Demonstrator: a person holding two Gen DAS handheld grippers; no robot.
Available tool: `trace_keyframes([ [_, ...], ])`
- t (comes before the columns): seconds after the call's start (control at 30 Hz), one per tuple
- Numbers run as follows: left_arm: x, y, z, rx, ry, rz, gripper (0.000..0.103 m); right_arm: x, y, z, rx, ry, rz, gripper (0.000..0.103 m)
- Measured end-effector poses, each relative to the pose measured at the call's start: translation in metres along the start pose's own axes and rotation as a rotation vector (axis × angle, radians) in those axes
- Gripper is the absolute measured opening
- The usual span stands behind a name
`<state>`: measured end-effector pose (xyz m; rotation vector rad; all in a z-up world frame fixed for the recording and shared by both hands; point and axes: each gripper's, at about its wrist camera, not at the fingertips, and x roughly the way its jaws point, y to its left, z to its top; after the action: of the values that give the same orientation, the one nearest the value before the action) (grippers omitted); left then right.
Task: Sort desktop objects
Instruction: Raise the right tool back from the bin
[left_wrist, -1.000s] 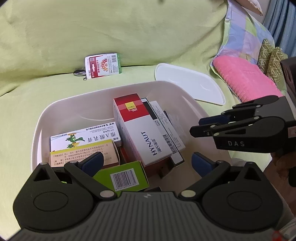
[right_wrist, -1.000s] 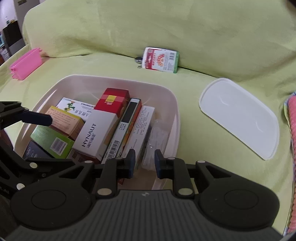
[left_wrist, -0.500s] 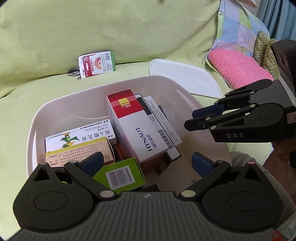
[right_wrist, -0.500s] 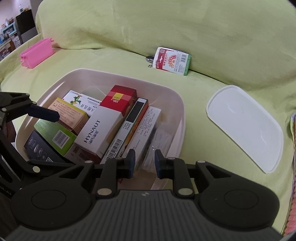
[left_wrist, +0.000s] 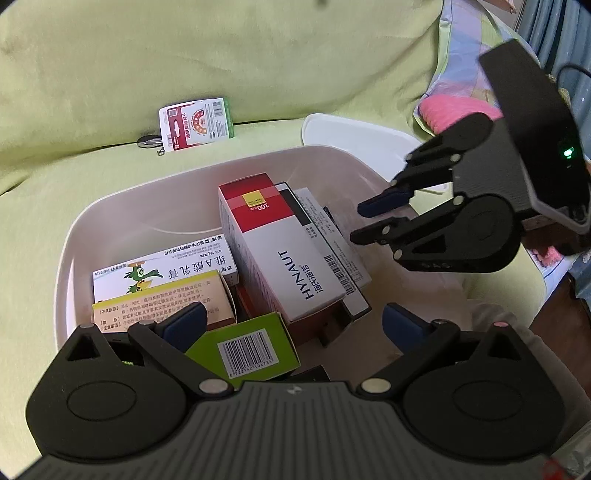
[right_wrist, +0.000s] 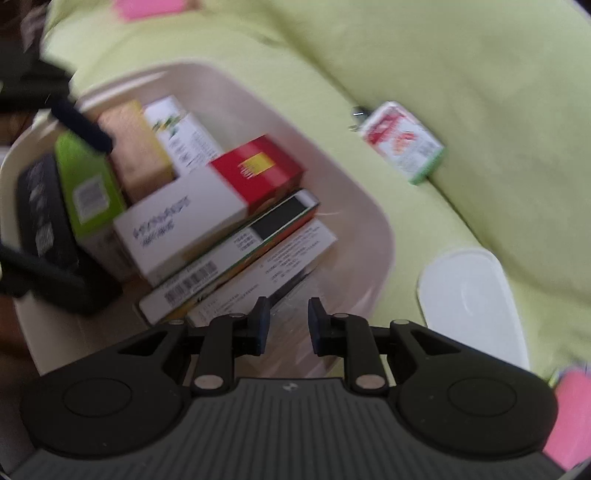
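Note:
A beige bin (left_wrist: 147, 188) on the green sofa holds several medicine boxes: a red-and-white HYNAUT box (left_wrist: 291, 258), a white box with a green bird (left_wrist: 162, 266), a tan box (left_wrist: 162, 302) and a green barcode box (left_wrist: 251, 350). My left gripper (left_wrist: 293, 325) hangs wide open over the bin's near end, holding nothing. My right gripper (left_wrist: 365, 221) hovers over the bin's right side, fingers a narrow gap apart and empty. In the blurred right wrist view, that right gripper (right_wrist: 288, 325) sits above the flat boxes by the bin (right_wrist: 369, 206) wall, near the HYNAUT box (right_wrist: 207, 214).
A red-and-white packet (left_wrist: 197, 123) with a metal key ring (left_wrist: 147, 141) lies on the sofa behind the bin, the packet (right_wrist: 404, 142) also in the right wrist view. The white lid (left_wrist: 351, 133) lies right of the bin. A pink cushion (left_wrist: 458, 110) is at far right.
The right gripper has lifted and rolled over the bin's right side; its view is now tilted and blurred. The left gripper has stayed open and edged slightly closer to the boxes.

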<state>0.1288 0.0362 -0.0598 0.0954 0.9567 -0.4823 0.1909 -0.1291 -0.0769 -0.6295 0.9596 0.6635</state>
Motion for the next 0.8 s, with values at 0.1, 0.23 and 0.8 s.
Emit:
trace_keyframes([
  [0.1, 0.001, 0.000, 0.001, 0.000, 0.000, 0.000, 0.101, 0.007, -0.002, 0.002, -0.087, 0.029, 0.040, 0.015],
  [0.23, 0.002, 0.000, 0.002, -0.004, 0.004, -0.001, 0.101, 0.011, -0.009, 0.008, -0.123, 0.044, 0.084, 0.017],
  [0.8, -0.022, -0.016, 0.003, 0.012, -0.021, 0.044, 0.101, -0.018, -0.009, 0.000, 0.067, -0.058, 0.059, 0.029],
])
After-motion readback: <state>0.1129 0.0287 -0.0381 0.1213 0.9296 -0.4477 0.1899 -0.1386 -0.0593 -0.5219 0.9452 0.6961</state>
